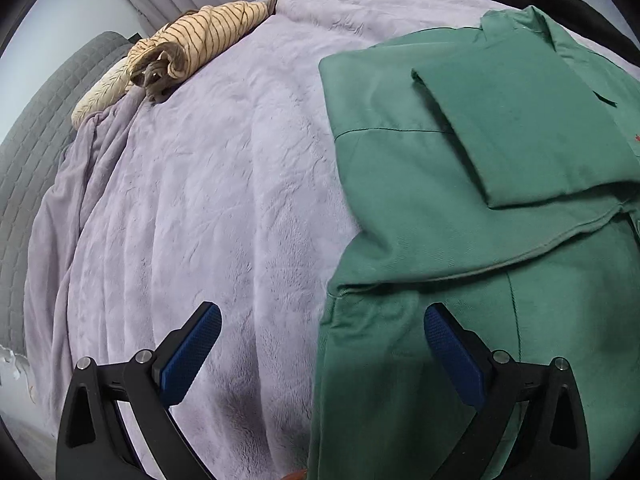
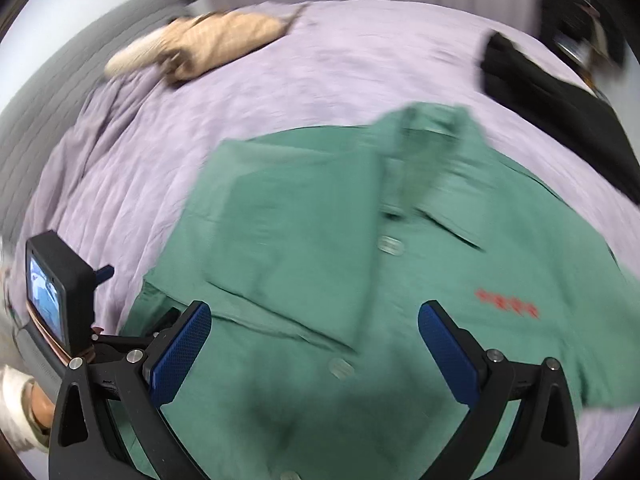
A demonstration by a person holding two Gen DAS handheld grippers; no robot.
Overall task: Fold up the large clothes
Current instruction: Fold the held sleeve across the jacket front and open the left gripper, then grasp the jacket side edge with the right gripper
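Green cloth fills the near side of the bed: a button-front shirt (image 2: pixel 320 264) spread on the lilac blanket (image 1: pixel 208 184), one sleeve folded in across its chest. Red lettering (image 2: pixel 506 302) on the breast is too blurred to read. Both the left gripper (image 1: pixel 322 326) and right gripper (image 2: pixel 314 324) hover with jaws wide apart, holding nothing. A striped garment (image 1: pixel 200 40) lies bundled at the far edge.

- Lilac blanket (image 1: pixel 224 184) spread wrinkled across the bed.
- Striped tan garment (image 1: pixel 200 40) bunched at the far edge.
- Black clothing (image 2: pixel 560 108) lying far right.
- Grey quilted headboard (image 1: pixel 36 128) left.
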